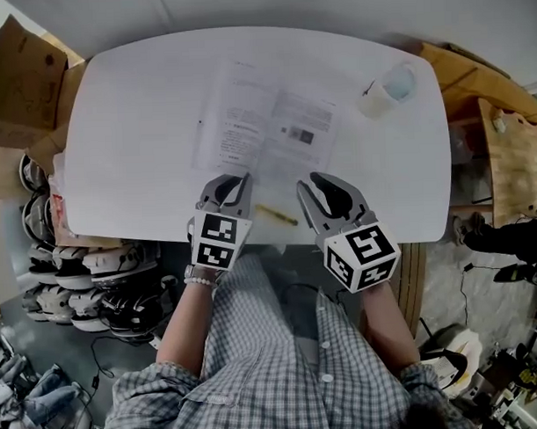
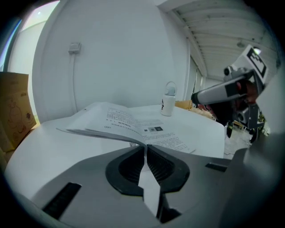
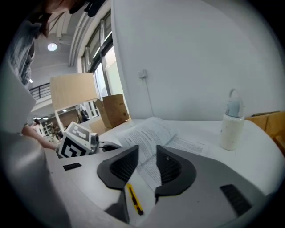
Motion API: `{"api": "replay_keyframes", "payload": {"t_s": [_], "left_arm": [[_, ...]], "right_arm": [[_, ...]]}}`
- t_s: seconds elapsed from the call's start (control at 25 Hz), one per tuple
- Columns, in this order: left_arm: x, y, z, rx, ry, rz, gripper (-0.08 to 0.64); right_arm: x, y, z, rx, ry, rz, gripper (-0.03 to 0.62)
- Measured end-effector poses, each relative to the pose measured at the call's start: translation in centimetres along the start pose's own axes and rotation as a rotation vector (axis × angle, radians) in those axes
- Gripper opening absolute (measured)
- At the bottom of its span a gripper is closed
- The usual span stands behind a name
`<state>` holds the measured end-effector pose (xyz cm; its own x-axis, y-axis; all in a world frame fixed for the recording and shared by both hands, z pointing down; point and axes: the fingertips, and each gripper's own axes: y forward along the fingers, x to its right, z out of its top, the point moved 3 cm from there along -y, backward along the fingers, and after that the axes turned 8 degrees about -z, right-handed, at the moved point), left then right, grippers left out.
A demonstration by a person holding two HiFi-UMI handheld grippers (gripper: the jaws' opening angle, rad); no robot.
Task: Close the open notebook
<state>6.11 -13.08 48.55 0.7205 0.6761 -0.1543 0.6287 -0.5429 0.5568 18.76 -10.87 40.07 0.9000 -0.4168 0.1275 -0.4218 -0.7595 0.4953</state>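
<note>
Closest to you, by the table's [image 1: 133, 126] near edge, your left gripper [image 1: 239, 179] has its jaws pressed to a thin slit. They pinch the near edge of the notebook [image 1: 270, 121] at its left-hand pages, and in the left gripper view [image 2: 145, 147] those pages [image 2: 129, 122] rise off the table from the tips in a shallow curve.

Your right gripper [image 1: 311, 183] sits just beside it, also at the near edge. Its jaws stand apart with nothing gripped, and they point at the notebook's right-hand page. Through the gap in the right gripper view [image 3: 147, 153] you see bare table and a yellow pen [image 3: 134, 199]. The pen [image 1: 277, 215] lies on the table between the two grippers, just short of the near edge.

Beyond the grippers the notebook lies open — printed pages up [image 3: 149, 133] — across the middle of the table, its spine running away from you towards the far edge.

Farthest off, a white bottle [image 1: 392, 88] stands upright near the far right corner, well apart from the notebook.
</note>
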Motion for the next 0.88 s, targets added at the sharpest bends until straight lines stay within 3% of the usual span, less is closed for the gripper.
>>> {"api": "replay_keyframes", "payload": {"t_s": [0.04, 0.12, 0.28, 0.4, 0.72, 0.88], "left_arm": [[0.0, 0.0, 0.0, -0.004, 0.010, -0.002, 0.023], [0.1, 0.1, 0.0, -0.013, 0.026, -0.006, 0.023], [0.5, 0.3, 0.0, -0.027, 0.055, -0.016, 0.023], [0.8, 0.4, 0.0, -0.032, 0.066, -0.025, 0.023], [1.0, 0.8, -0.1, -0.041, 0.087, -0.043, 0.023], [1.3, 1.0, -0.1, -0.044, 0.092, -0.056, 0.023]], "right_arm": [[-0.5, 0.8, 0.2, -0.004, 0.019, 0.042, 0.133], [-1.5, 2.1, 0.4, -0.017, 0.058, 0.122, 0.168], [-3.1, 3.7, 1.1, -0.028, 0.127, 0.226, 0.183], [-4.4, 4.6, 1.0, -0.046, 0.119, 0.286, 0.192], [-6.0, 6.3, 0.8, -0.070, 0.112, 0.321, 0.196], [-6.4, 6.6, 0.5, -0.093, 0.039, 0.313, 0.206]]}}
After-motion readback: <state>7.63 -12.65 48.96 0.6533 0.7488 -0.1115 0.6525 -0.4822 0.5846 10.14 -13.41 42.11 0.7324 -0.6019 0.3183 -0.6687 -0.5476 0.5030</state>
